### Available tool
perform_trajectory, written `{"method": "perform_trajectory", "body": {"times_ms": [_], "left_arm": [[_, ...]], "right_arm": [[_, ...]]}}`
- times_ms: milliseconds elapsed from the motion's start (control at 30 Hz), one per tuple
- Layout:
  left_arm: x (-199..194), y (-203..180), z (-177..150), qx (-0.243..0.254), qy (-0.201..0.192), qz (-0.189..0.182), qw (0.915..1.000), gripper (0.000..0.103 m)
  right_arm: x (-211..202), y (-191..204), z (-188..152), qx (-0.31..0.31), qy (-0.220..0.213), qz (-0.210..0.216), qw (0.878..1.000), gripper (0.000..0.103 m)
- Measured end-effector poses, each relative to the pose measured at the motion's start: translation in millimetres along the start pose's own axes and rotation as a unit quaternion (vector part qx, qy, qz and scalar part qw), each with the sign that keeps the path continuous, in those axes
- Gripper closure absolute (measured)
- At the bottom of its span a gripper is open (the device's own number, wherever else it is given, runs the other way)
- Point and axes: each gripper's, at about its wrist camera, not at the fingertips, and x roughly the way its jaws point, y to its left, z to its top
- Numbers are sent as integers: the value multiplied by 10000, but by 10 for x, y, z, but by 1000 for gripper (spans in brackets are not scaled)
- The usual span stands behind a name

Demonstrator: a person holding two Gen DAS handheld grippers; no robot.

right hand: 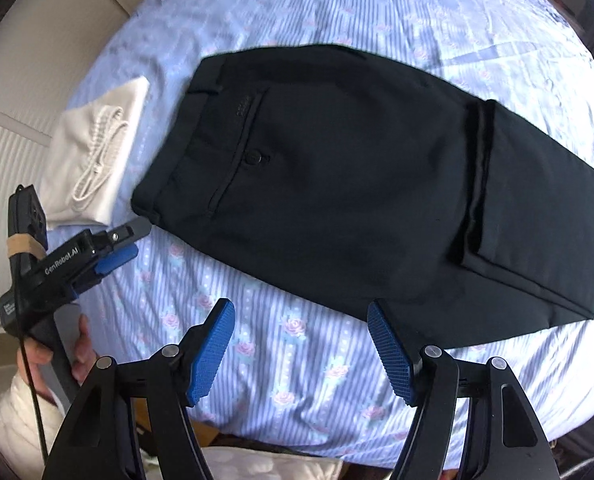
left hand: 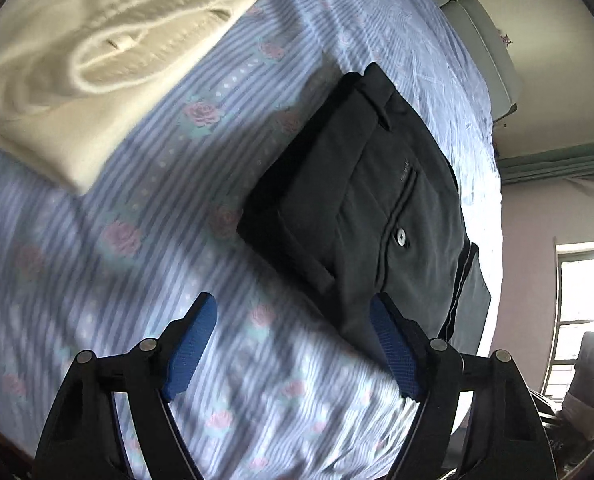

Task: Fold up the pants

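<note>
Black pants (right hand: 337,184) lie folded flat on the striped floral bedsheet (right hand: 281,340), waistband to the left, back pocket with a button up, leg hems laid over at the right. They also show in the left wrist view (left hand: 381,216). My left gripper (left hand: 293,312) is open and empty, just short of the pants' near edge; it also shows in the right wrist view (right hand: 125,246) by the waistband corner. My right gripper (right hand: 301,320) is open and empty, above the sheet in front of the pants.
A folded cream knit garment (left hand: 97,52) lies on the sheet left of the pants, also in the right wrist view (right hand: 93,156). A cushioned headboard (right hand: 37,60) runs along the left. A window (left hand: 585,312) is at far right.
</note>
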Motion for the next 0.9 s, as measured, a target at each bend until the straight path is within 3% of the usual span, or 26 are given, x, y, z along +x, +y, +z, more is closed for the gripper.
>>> {"method": "perform_trajectory", "body": {"times_ms": [200,267,300,467,533,667,733,900], "left_arm": [[294,6,195,-194,101,-385,9990,36],[349,3,251,-333,106,-512,9981,41],[403,-12,282,-374,141,-559,9976,50],[564,-24,352,-330,256,-590,9974,57],[468,-30,363,-341,205,-797,9960,70],[183,-249,389,308,63,-1344,9904,72],[198,-332,436,434,63,-1300,9905,72],[512,-331,609,50,235,-1054,9941,73]], "right_arm": [[92,-39,129,314,150,25,9994,33],[113,-59,155,435,193,92,9988,33],[131,-63,168,493,223,140,9984,33],[131,-22,224,518,229,302,9979,33],[81,31,237,394,173,321,9986,33],[23,65,230,361,142,475,9981,33],[-16,83,234,354,91,573,9977,33],[-97,103,271,359,-68,584,9976,33]]}}
